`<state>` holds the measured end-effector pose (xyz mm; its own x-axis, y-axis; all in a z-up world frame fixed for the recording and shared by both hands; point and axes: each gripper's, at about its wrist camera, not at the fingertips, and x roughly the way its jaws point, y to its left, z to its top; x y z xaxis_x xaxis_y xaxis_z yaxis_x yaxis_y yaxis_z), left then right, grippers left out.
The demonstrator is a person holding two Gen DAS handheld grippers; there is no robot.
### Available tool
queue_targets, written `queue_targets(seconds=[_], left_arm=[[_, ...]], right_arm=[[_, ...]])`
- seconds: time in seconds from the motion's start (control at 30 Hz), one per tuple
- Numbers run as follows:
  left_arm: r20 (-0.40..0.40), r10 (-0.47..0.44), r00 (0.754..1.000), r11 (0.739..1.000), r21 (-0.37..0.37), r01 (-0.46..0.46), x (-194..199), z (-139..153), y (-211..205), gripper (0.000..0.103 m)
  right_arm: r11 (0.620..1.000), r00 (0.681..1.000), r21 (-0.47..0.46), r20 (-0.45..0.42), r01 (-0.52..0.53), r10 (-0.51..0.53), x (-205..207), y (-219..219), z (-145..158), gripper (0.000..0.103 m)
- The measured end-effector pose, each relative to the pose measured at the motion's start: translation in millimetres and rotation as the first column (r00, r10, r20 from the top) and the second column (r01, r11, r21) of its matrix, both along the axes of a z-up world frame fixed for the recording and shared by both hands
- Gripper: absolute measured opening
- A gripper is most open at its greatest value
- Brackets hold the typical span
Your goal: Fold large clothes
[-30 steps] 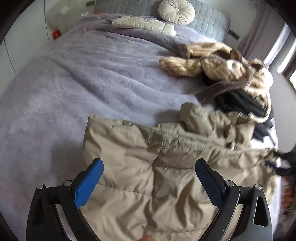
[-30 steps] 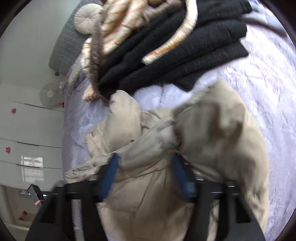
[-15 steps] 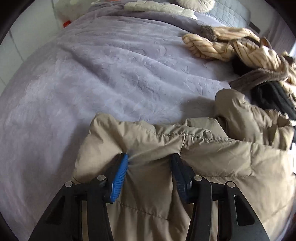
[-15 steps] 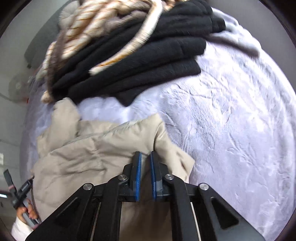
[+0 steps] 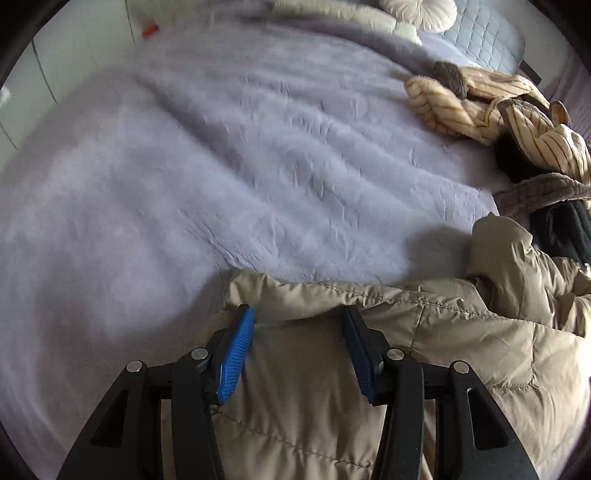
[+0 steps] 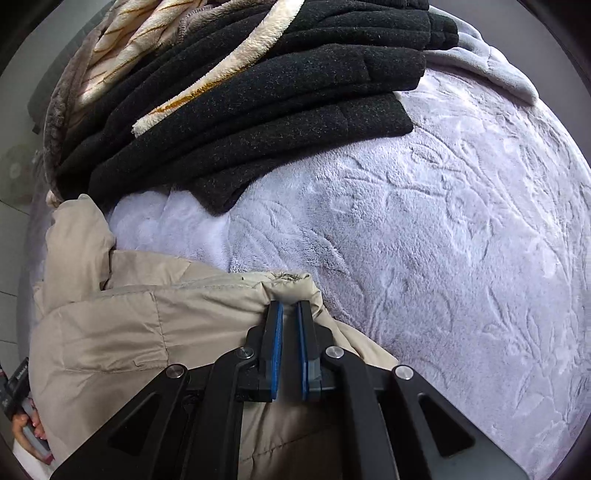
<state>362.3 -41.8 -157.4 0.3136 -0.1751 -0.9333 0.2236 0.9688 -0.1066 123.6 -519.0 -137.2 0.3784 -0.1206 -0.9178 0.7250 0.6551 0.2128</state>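
A beige puffer jacket (image 5: 461, 343) lies on the lilac plush bedspread (image 5: 221, 166). My left gripper (image 5: 298, 317) has its blue pads either side of a thick bunch of the jacket's edge, pressing on it. In the right wrist view my right gripper (image 6: 289, 314) is shut on another corner of the same jacket (image 6: 129, 332), the pads nearly together with a thin fold between them. The jacket's sleeve (image 6: 77, 236) sticks up at the left.
A pile of black fleece clothes (image 6: 258, 99) and a cream striped plush garment (image 5: 498, 107) lies beyond the jacket. A round cushion (image 5: 417, 11) and grey headboard (image 5: 484, 40) are at the far end. The other hand-held device (image 6: 22, 406) shows at the lower left.
The left gripper went from wide open above the jacket to closed on its edge and moved forward. The right gripper closed from a loose hold to a tight pinch on the jacket corner.
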Motion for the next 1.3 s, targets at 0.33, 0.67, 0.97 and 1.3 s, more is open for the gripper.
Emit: queue_targets(seconds=[0.33,0.67,0.97,1.3], left_arm=[[0.011,0.098,0.995,0.995,0.020,-0.099,-21.9,46.3,38.3,0.052],[-0.009,-0.072,0.997,0.996,0.048,0.072,-137.0,74.0,51.0,0.076],[-0.078,-0.107,0.991,0.993,0.048,0.111,-205.4,72.5,54.4,0.078],[-0.085,-0.114,0.990,0.990,0.070,0.120,-229.1,66.1,62.9,0.102]], right_arm=[[0.998,0.998,-0.061,0.061,-0.027,0.030,-30.2,48.8,61.2,0.029],[0.999,0.992,0.032,0.128,-0.021,0.016,-112.3,113.2,76.3,0.046],[0.993,0.993,0.094,0.097,-0.071,0.062,-159.0,168.5,69.0,0.075],[0.979,0.997,0.205,0.074,-0.007,-0.009,-178.4,177.6,40.1,0.088]])
